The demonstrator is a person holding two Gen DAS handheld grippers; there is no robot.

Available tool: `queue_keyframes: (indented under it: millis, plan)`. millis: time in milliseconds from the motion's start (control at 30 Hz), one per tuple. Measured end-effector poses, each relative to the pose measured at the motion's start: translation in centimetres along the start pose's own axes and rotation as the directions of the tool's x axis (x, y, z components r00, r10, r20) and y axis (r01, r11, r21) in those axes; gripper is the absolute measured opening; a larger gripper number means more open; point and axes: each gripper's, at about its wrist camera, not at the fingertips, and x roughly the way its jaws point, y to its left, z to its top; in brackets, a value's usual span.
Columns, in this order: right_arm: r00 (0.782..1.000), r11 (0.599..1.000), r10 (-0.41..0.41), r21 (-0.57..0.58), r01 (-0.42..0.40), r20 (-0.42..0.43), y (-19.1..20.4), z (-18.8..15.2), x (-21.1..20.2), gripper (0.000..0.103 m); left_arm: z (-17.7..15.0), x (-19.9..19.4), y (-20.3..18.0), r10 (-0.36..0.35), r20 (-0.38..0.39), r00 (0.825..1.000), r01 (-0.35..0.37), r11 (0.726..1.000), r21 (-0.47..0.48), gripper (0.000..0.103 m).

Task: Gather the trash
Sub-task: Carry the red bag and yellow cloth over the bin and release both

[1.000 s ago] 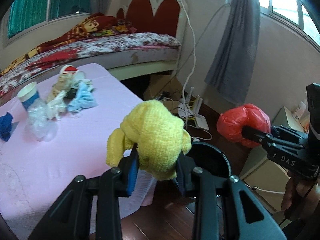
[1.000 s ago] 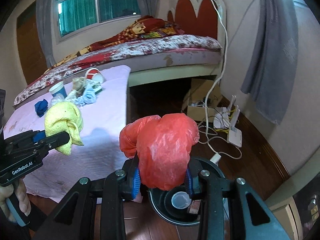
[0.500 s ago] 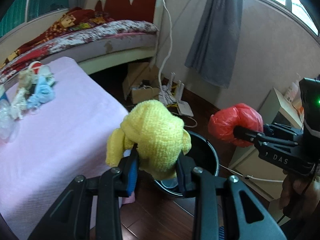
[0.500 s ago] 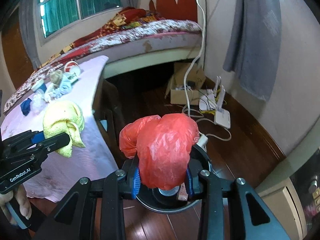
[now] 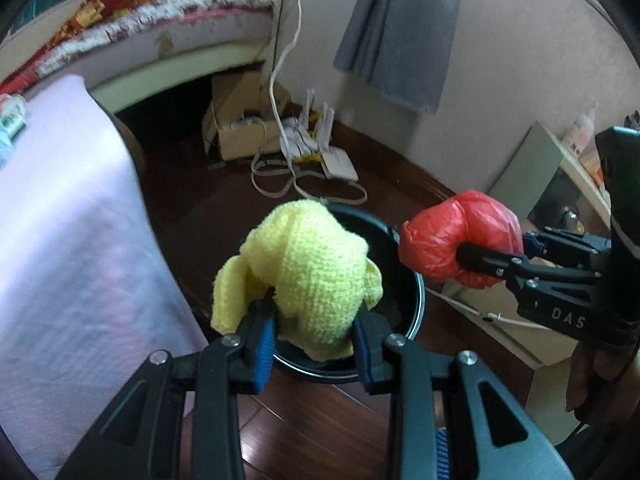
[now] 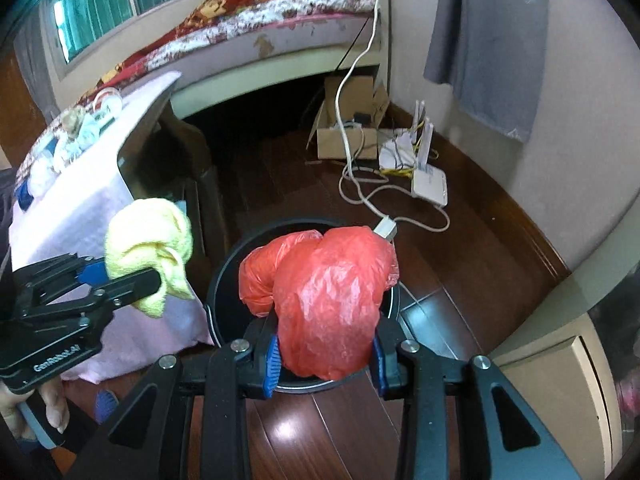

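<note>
My left gripper (image 5: 314, 330) is shut on a crumpled yellow knitted cloth (image 5: 308, 272), held above the near side of a round black trash bin (image 5: 416, 300) on the wooden floor. My right gripper (image 6: 324, 350) is shut on a scrunched red plastic bag (image 6: 324, 304), also hanging over the bin (image 6: 224, 272). In the left wrist view the red bag (image 5: 460, 240) sits at the bin's right rim. The right wrist view shows the yellow cloth (image 6: 150, 240) left of the bin. The bin's inside is mostly hidden by both items.
A table with a pink cover (image 5: 72, 240) stands left of the bin, with more scraps and cups (image 6: 72, 136) on its far end. A cardboard box (image 6: 348, 128), router (image 6: 430, 186) and cables (image 6: 360, 184) lie on the floor beyond. A pale cabinet (image 6: 560, 384) stands right.
Both grippers have come down and away from the table toward the bin, which now lies right under the cloth and the bag. Both grips are unchanged.
</note>
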Motion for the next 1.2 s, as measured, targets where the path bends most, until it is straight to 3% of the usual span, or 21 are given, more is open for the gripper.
queue_keyframes:
  millis: [467, 533, 567, 600, 633, 667, 700, 767, 900, 1200]
  plan:
    - [0.992, 0.995, 0.044, -0.081, -0.054, -0.115, 0.3, -0.7, 7.6, 0.038, -0.9, 6.3, 1.6, -0.043, -0.129, 0.991, 0.036, 0.998, -0.056, 0.035]
    - [0.991, 0.993, 0.039, -0.104, -0.053, -0.127, 0.6, -0.7, 8.3, 0.038, -1.0, 6.7, 1.6, -0.044, -0.134, 0.99, 0.036, 0.998, -0.057, 0.039]
    - [0.99, 0.992, 0.038, -0.113, -0.053, -0.135, 0.6, -0.7, 8.7, 0.038, -1.0, 6.8, 1.8, -0.033, -0.13, 0.991, 0.025, 0.998, -0.061, 0.047]
    - [0.987, 0.99, 0.021, -0.137, -0.043, -0.16, 0.7, -0.9, 9.5, 0.051, -1.1, 6.9, 2.0, -0.009, -0.13, 0.991, -0.001, 0.997, -0.074, 0.063]
    - [0.984, 0.987, -0.015, -0.158, -0.013, -0.176, 0.7, -1.1, 10.2, 0.065, -1.3, 6.8, 2.5, 0.019, -0.129, 0.991, -0.031, 0.995, -0.093, 0.074]
    - [0.98, 0.981, -0.092, -0.185, 0.059, -0.174, 0.4, -1.6, 10.6, 0.089, -1.6, 6.5, 3.0, 0.035, -0.113, 0.993, -0.048, 0.992, -0.113, 0.089]
    - [0.981, 0.981, -0.093, -0.182, 0.062, -0.169, -0.1, -1.8, 10.6, 0.095, -1.8, 6.0, 3.3, 0.049, -0.098, 0.994, -0.061, 0.99, -0.125, 0.095]
    - [0.973, 0.989, -0.092, -0.136, 0.064, -0.21, -1.5, -2.3, 10.8, 0.102, -2.3, 5.3, 3.9, 0.073, -0.091, 0.993, -0.085, 0.988, -0.13, 0.096]
    - [0.975, 0.993, -0.087, -0.101, 0.068, -0.205, -2.3, -2.4, 9.9, 0.103, -2.9, 4.4, 4.5, 0.108, -0.092, 0.99, -0.121, 0.982, -0.147, 0.096]
    - [0.987, 0.99, -0.102, -0.109, 0.089, -0.121, 0.3, -0.6, 5.1, 0.103, -2.7, 0.1, 4.2, 0.16, -0.014, 0.987, -0.16, 0.978, -0.131, 0.099]
